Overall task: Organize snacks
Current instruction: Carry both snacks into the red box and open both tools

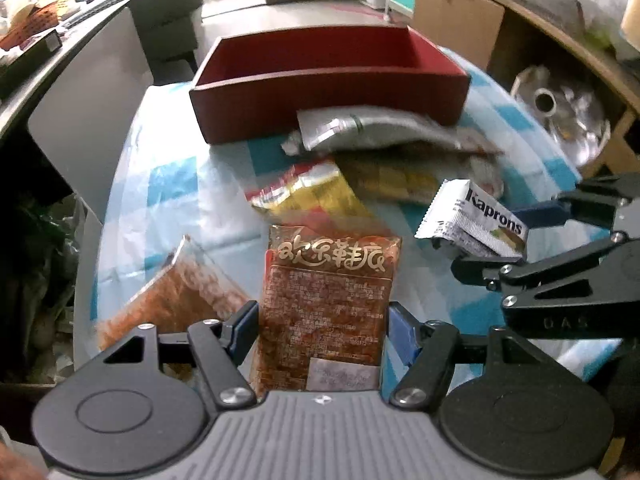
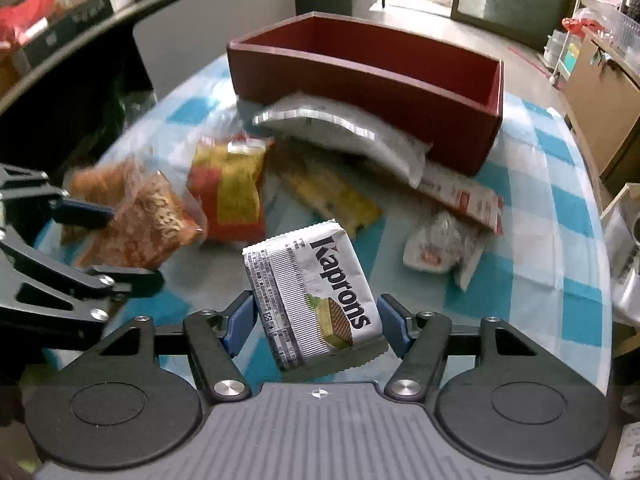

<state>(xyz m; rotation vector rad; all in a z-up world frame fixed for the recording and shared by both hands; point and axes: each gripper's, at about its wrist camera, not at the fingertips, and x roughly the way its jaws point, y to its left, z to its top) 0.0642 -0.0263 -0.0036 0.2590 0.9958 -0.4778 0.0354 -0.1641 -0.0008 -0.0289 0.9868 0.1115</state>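
My left gripper [image 1: 320, 320] is shut on an orange-red snack packet with gold lettering [image 1: 328, 292], held above the table. It also shows in the right wrist view [image 2: 140, 220]. My right gripper [image 2: 316, 320] is shut on a white Kaprons wafer pack [image 2: 312, 292], also lifted; it shows in the left wrist view [image 1: 476, 220] too. An empty dark red box [image 1: 328, 84] [image 2: 368, 92] stands at the far side of the table. Loose snacks lie before it: a silver pouch [image 2: 340, 128], a yellow-red bag [image 2: 232, 188], a yellow bar [image 2: 332, 196].
The round table has a blue-and-white checked cloth [image 2: 560, 208]. Another orange packet [image 1: 176, 292] lies at the left, small white packets [image 2: 440, 240] at the right. A grey chair [image 1: 84, 120] stands left of the table, and cardboard boxes and shelves [image 1: 460, 20] stand beyond.
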